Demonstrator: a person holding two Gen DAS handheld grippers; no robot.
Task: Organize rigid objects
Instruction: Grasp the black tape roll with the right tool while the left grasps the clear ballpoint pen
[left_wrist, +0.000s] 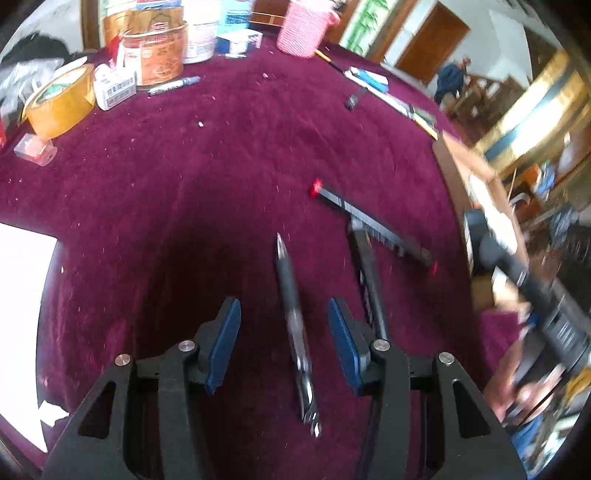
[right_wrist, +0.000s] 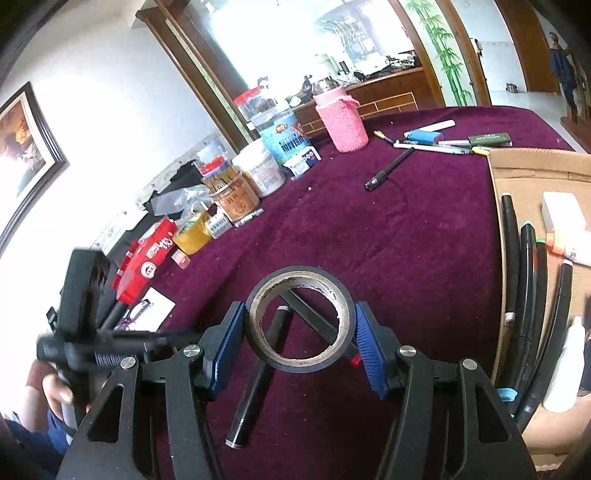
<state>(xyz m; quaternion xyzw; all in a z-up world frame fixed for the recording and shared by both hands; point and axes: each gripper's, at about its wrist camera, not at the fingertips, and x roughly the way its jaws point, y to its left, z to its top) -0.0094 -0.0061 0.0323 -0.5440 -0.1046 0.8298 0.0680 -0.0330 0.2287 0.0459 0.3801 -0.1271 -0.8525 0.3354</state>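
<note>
Currently our right gripper (right_wrist: 300, 341) is clamped across a black tape roll (right_wrist: 299, 319), pads touching both outer sides, roll lifted off the maroon cloth (right_wrist: 406, 236) and tilted toward the camera. Our left gripper (left_wrist: 284, 332) is spread wide with nothing between the pads; a black gel pen (left_wrist: 293, 321) lies on the cloth under the gap, tip pointing away, no contact. Beside it sit a second dark pen (left_wrist: 367, 280) and a black bar with red ends (left_wrist: 373, 221). The cardboard tray (right_wrist: 535, 173) on the right already holds several pens and a white block, so we judge that's the drop target. Risks: the roll is held only by friction on its curved rim, so a fast swing could rotate or pop it out. The left wrist view is motion-blurred; closing now may miss the pen or roll it sideways on the soft pile. Also, both tools are near each other, so crossing paths toward the tray could collide.
</note>
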